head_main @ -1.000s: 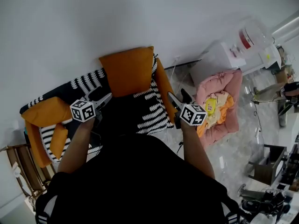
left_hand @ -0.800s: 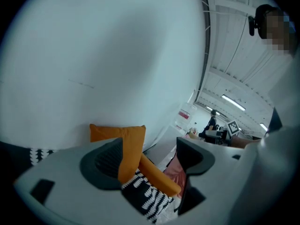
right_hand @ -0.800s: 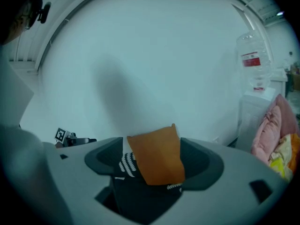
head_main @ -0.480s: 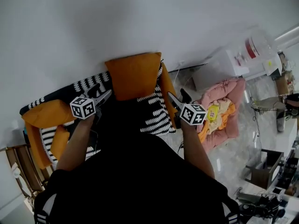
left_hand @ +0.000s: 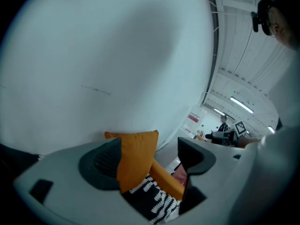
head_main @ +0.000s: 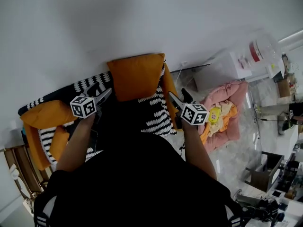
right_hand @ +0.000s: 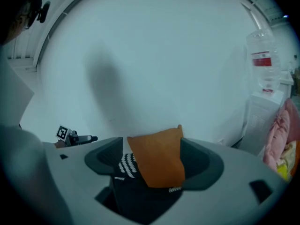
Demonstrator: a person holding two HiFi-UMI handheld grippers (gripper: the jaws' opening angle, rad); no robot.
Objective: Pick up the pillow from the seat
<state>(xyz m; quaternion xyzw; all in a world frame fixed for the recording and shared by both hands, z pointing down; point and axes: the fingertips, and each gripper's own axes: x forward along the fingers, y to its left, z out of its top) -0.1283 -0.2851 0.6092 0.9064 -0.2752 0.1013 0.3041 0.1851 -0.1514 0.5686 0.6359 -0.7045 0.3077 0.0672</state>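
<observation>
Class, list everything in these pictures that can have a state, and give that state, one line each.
Orange pillow: upright at the back of the seat, not gripped.
Left tool: open, jaws have just been opening, nothing gripped between them.
Right tool: open, empty, short of the pillow.
Pink bedding: heaped beside the seat.

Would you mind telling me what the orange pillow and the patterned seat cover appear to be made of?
The orange pillow looks like matte fabric over soft filling: no shine, pointed corners, a plump face. The seat cover seems to be cloth too, black with white stripes, printed or woven; it lies softly over the seat. The weave is too small to tell.
</observation>
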